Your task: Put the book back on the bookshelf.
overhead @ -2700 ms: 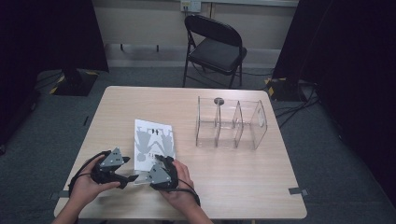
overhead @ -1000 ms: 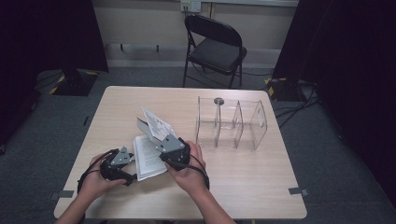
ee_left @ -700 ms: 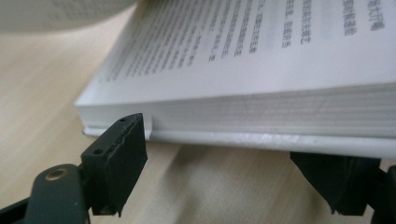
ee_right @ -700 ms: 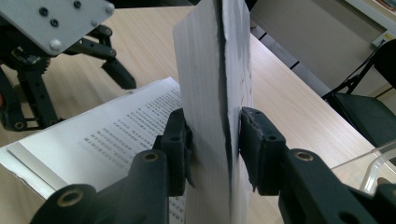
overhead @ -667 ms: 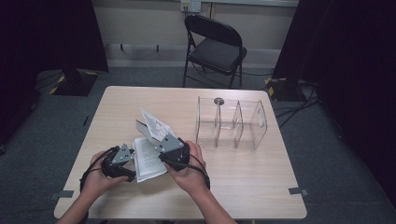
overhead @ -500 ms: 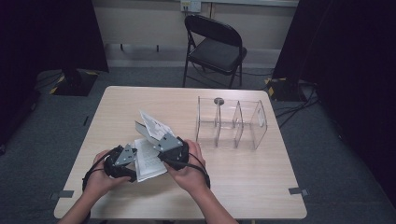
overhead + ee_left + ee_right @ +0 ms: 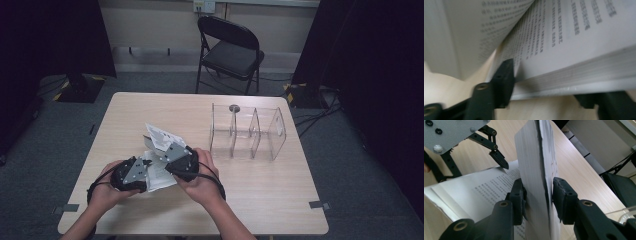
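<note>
A white paperback book [image 7: 156, 175] lies open on the wooden table [image 7: 260, 200] near its front left. My right gripper [image 7: 167, 150] [image 7: 537, 192] is shut on a thick bunch of its pages [image 7: 534, 157], holding them upright above the rest. My left gripper [image 7: 146, 171] [image 7: 546, 85] comes in from the left with the lower stack of printed pages [image 7: 574, 75] between its jaws. One jaw lies on the top page and the other sits under the book. Those jaws have just been closing and now press on the stack. One of its fingertips [image 7: 501, 161] rests on the open page.
A clear plastic divider rack [image 7: 247, 132] stands to the right of the book, with a small dark round piece [image 7: 233, 107] at its back edge. A black folding chair [image 7: 230, 50] stands beyond the table. Cables trail on the floor at the right.
The book lay closed and flat at first. My right gripper has lifted a bunch of pages, and my left gripper has slid onto the lower stack and closed on it.
</note>
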### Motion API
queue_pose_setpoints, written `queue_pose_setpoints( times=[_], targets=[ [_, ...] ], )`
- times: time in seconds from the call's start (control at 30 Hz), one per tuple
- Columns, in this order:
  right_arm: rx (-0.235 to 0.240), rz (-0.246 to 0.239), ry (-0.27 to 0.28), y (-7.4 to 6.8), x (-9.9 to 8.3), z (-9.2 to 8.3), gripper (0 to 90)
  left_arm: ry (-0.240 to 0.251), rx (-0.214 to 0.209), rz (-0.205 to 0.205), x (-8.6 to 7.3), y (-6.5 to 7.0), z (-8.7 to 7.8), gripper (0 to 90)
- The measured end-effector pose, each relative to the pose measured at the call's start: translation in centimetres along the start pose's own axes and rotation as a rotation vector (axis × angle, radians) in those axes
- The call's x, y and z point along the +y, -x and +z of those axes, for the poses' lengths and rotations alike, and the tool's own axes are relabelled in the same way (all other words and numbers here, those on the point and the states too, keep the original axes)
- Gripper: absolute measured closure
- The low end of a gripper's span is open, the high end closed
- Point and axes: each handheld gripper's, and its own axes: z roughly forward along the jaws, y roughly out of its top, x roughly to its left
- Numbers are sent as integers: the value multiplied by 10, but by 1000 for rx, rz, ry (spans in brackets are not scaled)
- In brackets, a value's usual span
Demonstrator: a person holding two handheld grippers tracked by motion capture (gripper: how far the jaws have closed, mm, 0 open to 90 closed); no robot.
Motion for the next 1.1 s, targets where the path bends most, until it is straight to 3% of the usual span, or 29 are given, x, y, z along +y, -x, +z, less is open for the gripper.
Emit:
queue_pose_setpoints(
  times=[0.23,0.33,0.47,0.63,0.83,0.93,1.03,1.07,1.1],
  targets=[
    [33,-45,14,-2,3,-1,606,-8,3,-19,7,-2,-8,515],
    [94,-48,62,-2,-1,0,520,5,2,-58,10,-4,-12,551],
    [138,-27,83,-2,-4,2,475,9,5,-51,10,-4,-13,564],
    [178,119,134,7,-14,-8,387,16,-10,-73,12,-4,-16,574],
    [162,251,189,22,-32,-36,327,16,-23,-91,14,-7,-21,608],
    [117,270,176,29,-51,-47,317,10,-39,-112,16,-9,-23,622],
    [127,340,173,35,-75,-51,298,5,-50,-128,17,-13,-26,641],
    [139,368,148,37,-90,-48,283,4,-52,-141,19,-16,-28,665],
    [139,368,148,37,-90,-48,283,4,-52,-141,19,-16,-28,676]
  ],
)
